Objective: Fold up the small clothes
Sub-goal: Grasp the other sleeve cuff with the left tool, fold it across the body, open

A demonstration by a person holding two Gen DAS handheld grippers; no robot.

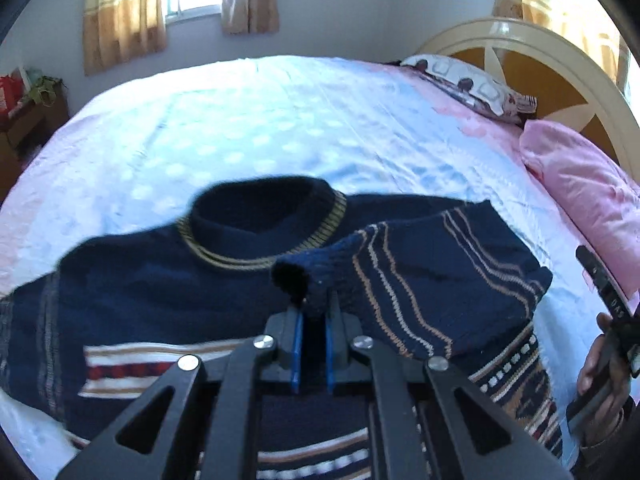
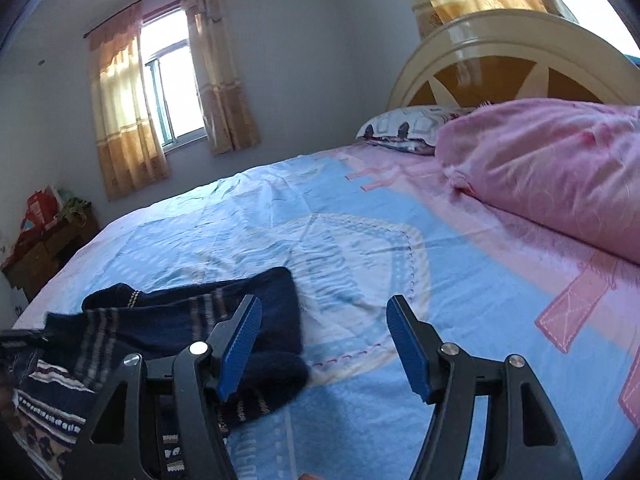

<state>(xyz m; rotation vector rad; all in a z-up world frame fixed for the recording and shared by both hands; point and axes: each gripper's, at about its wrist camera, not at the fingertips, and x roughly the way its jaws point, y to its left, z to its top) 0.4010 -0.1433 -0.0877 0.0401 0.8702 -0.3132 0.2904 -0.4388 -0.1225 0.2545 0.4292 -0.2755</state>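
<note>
A small navy knit sweater (image 1: 168,296) with tan, white and red stripes lies on the bed, collar away from me. Its right sleeve (image 1: 420,264) is folded across the chest. My left gripper (image 1: 314,308) is shut on the sleeve's cuff (image 1: 316,276), just above the sweater's chest. In the right wrist view the sweater (image 2: 180,332) lies at the lower left. My right gripper (image 2: 324,344) is open and empty, low over the sheet beside the sweater's right edge. The right gripper also shows in the left wrist view (image 1: 608,320), held in a hand.
The bed sheet (image 2: 360,240) is blue and pink. A pink quilt (image 2: 552,172) and a patterned pillow (image 1: 472,84) lie near the cream headboard (image 1: 540,44). A wooden bedside cabinet (image 2: 44,248) stands at the far left under the curtained window (image 2: 172,76).
</note>
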